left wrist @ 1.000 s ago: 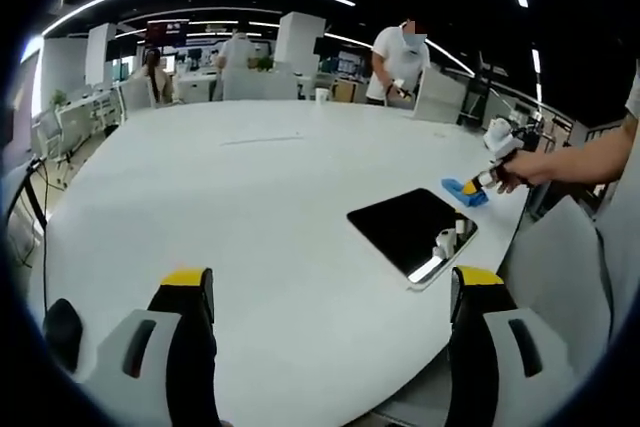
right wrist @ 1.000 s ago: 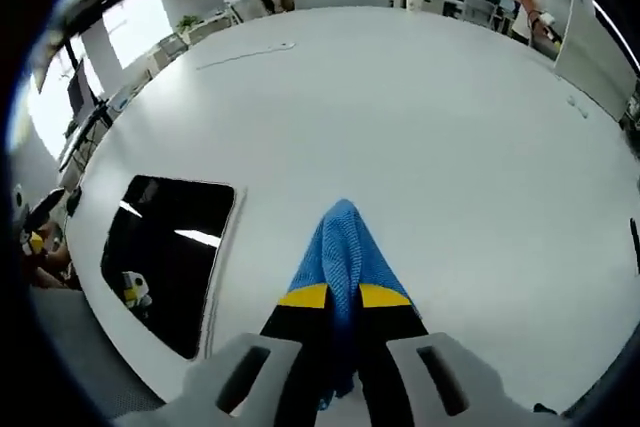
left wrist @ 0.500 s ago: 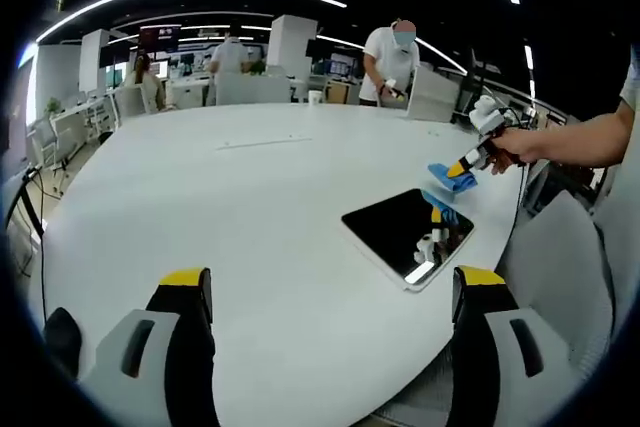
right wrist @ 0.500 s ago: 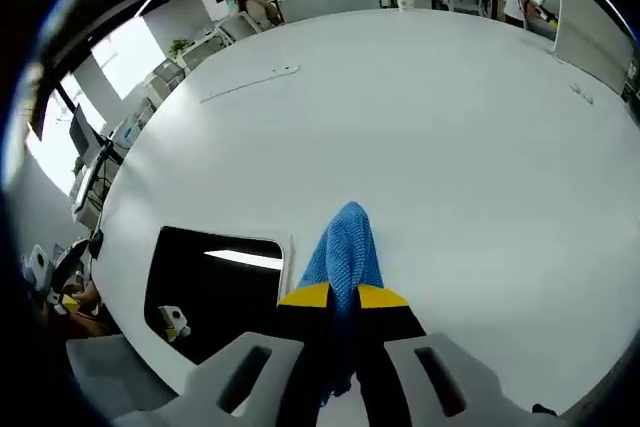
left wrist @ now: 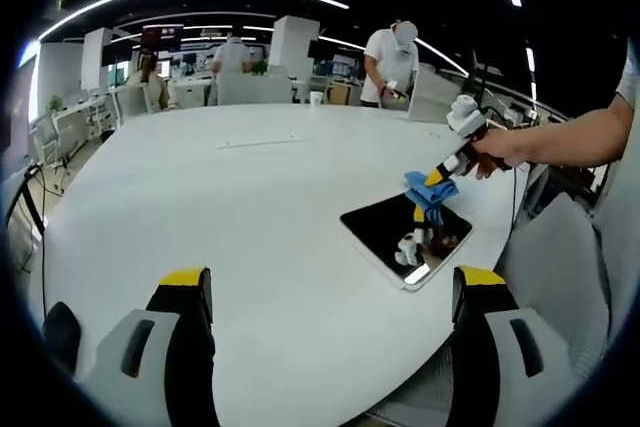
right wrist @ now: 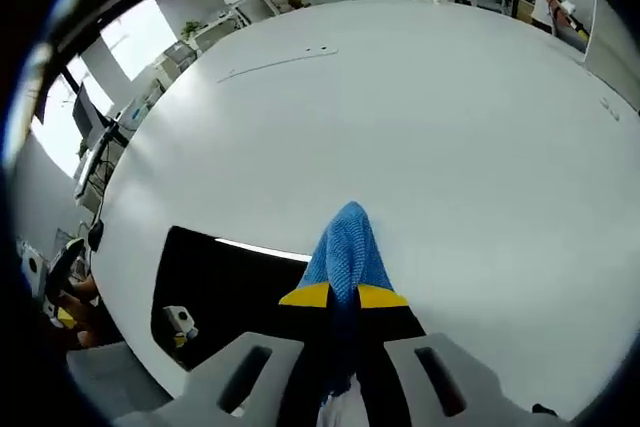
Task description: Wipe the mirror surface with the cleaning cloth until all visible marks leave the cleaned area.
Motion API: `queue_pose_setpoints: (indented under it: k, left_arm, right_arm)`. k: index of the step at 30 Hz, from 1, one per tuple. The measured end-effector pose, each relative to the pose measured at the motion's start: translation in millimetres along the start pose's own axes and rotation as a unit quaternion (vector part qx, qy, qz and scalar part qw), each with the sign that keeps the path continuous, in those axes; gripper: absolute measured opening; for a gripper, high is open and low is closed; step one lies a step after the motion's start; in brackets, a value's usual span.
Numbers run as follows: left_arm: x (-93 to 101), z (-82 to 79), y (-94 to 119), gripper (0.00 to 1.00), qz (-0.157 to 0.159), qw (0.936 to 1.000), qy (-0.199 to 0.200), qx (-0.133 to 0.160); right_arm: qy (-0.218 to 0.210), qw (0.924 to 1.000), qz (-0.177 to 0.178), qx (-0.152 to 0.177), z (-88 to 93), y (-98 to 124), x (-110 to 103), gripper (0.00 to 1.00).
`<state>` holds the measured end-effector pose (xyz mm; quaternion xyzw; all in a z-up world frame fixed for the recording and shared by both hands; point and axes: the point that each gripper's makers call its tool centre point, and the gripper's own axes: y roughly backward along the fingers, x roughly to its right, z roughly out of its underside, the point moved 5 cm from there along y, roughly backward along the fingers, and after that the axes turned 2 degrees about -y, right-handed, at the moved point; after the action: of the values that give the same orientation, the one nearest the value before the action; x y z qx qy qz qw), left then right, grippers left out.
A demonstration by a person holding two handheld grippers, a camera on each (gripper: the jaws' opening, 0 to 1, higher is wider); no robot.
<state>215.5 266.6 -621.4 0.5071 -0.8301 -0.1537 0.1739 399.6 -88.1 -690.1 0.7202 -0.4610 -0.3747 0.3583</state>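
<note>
A flat rectangular mirror [left wrist: 395, 232] [right wrist: 215, 282] lies on the white table [left wrist: 230, 207] near its right edge, its dark face reflecting a ceiling light. My right gripper [right wrist: 342, 299] [left wrist: 432, 179] is shut on a blue cleaning cloth [right wrist: 348, 252] [left wrist: 428, 193]. The cloth hangs over the mirror's far right corner, right at the glass; whether it touches is unclear. My left gripper [left wrist: 330, 282] is open over bare table, well short of the mirror, with nothing between its jaws.
The big round white table [right wrist: 450, 127] stretches far ahead. A thin strip [left wrist: 262, 141] lies on its far part. People [left wrist: 391, 59] stand and sit beyond the table among desks and chairs. A grey chair back [left wrist: 560, 247] is by the table's right edge.
My right gripper has carried the blue cloth from the table beside the mirror onto the mirror's far corner. The left gripper stayed open and nearly still.
</note>
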Motion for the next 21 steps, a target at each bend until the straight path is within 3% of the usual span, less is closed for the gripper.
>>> queue_pose_setpoints:
  k: [9,21]
  left_arm:
    - [2.8,0.8,-3,0.99,0.002,1.0000,0.001,0.001]
    - [9.1,4.5,-8,0.98,0.008,1.0000,-0.001,-0.004]
  right_arm:
    - [0.013,0.9997,0.019,-0.008,1.5,-5,-10,0.02]
    - [0.040,0.9990,0.002,-0.021,0.1,-15,-50,0.02]
